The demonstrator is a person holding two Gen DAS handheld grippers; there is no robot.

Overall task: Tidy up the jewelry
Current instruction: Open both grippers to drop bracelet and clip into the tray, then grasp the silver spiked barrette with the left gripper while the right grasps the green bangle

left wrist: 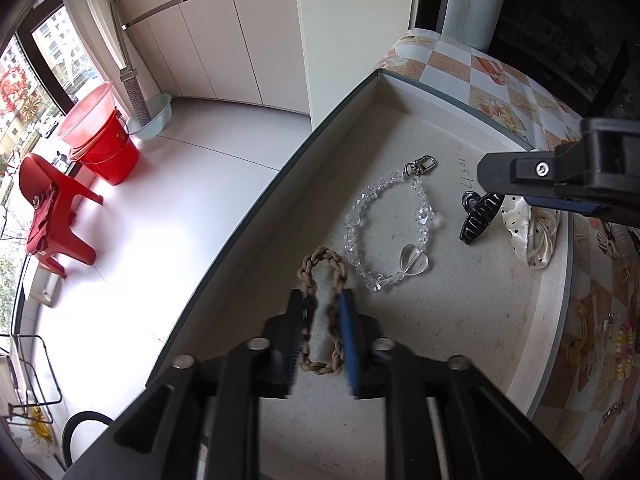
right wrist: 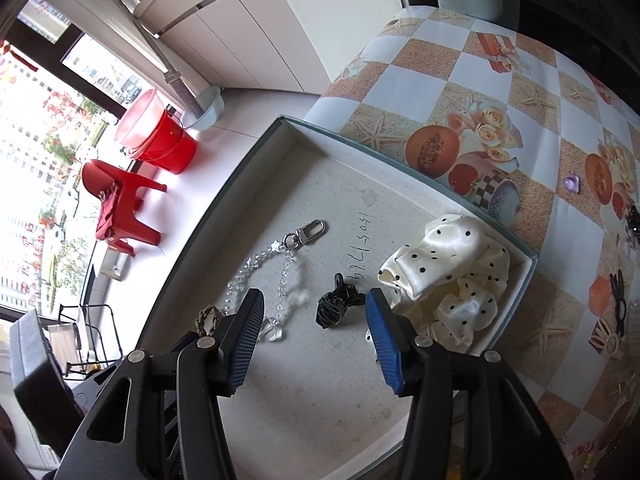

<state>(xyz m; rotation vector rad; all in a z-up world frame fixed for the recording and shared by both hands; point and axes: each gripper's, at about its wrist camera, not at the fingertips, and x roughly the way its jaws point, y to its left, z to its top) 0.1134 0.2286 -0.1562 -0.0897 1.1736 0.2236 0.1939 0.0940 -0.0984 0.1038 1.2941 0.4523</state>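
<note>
A shallow grey-rimmed tray (left wrist: 400, 132) lies on the table. On its floor are a brown braided bracelet (left wrist: 324, 264), a clear bead chain with a metal clasp (left wrist: 384, 232), a black claw clip (left wrist: 480, 216) and a cream polka-dot scrunchie (left wrist: 532, 236). My left gripper (left wrist: 322, 300) is open, its fingers either side of the braided bracelet, which rests flat on the tray. My right gripper (right wrist: 316, 304) is open over the tray (right wrist: 320, 392). The black claw clip (right wrist: 336, 308) lies in the gap between its fingers, untouched. The scrunchie (right wrist: 448, 276) sits just right of them, the bead chain (right wrist: 276, 276) left.
The tray sits at the edge of a table covered in a checked fruit-print cloth (right wrist: 480, 80). Small pieces lie on the cloth to the right: a purple bead (right wrist: 572, 184), a black clip (right wrist: 618, 296), a yellow-pink bead band (left wrist: 624, 344). Below are a red bucket (left wrist: 104, 140) and red stool (left wrist: 52, 208).
</note>
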